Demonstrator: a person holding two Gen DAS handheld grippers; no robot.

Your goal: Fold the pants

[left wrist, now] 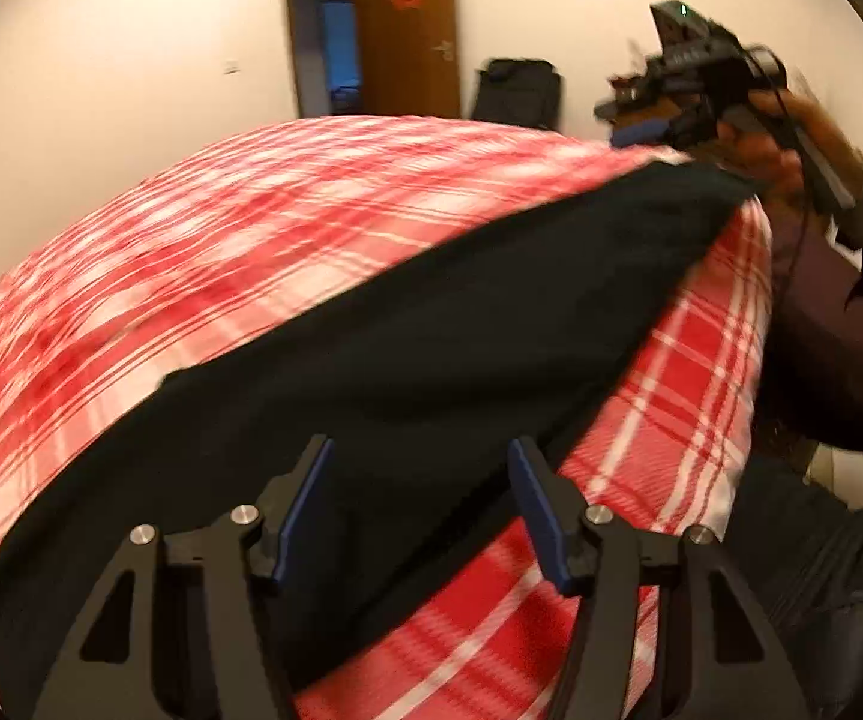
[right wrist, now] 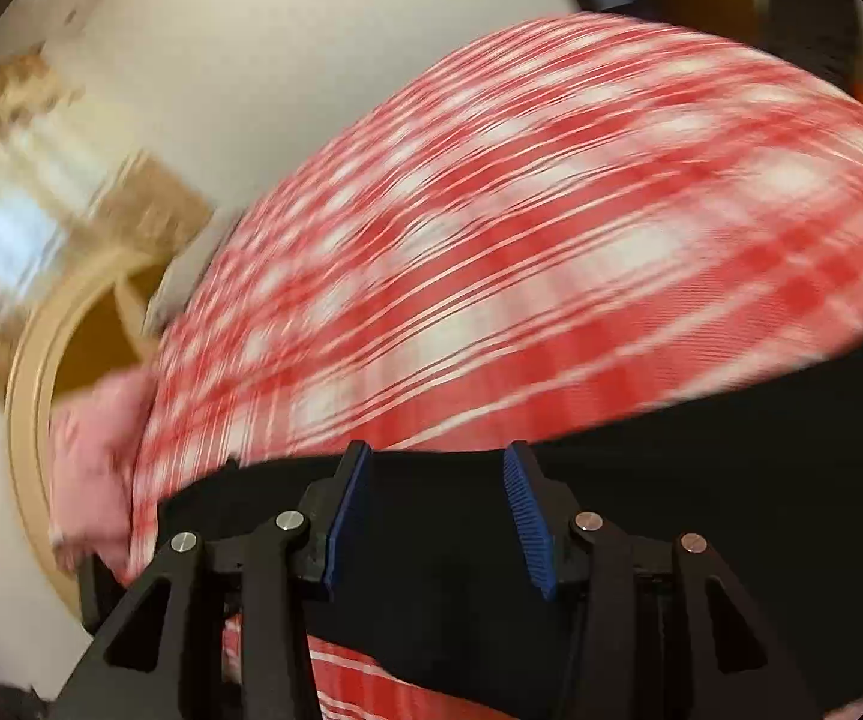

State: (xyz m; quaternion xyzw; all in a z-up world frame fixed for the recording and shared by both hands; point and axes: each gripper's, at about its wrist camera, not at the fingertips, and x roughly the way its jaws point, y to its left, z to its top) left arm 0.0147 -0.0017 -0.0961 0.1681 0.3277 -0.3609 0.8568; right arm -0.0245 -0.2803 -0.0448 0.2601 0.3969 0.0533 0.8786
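Black pants lie in a long diagonal band across the red-and-white plaid bedcover. My left gripper is open at their near end, and black cloth shows in the gap between its blue pads. At the far right end a hand holds my right gripper just above the pants' corner. In the right wrist view that gripper is open over the pants, with dark fabric showing between its fingers. Both views are blurred by motion.
A pink pillow lies at the bed's left end by a round wooden frame. A brown door stands ajar in the far wall beside a black bag. A person's dark sleeve and legs stand along the bed's right side.
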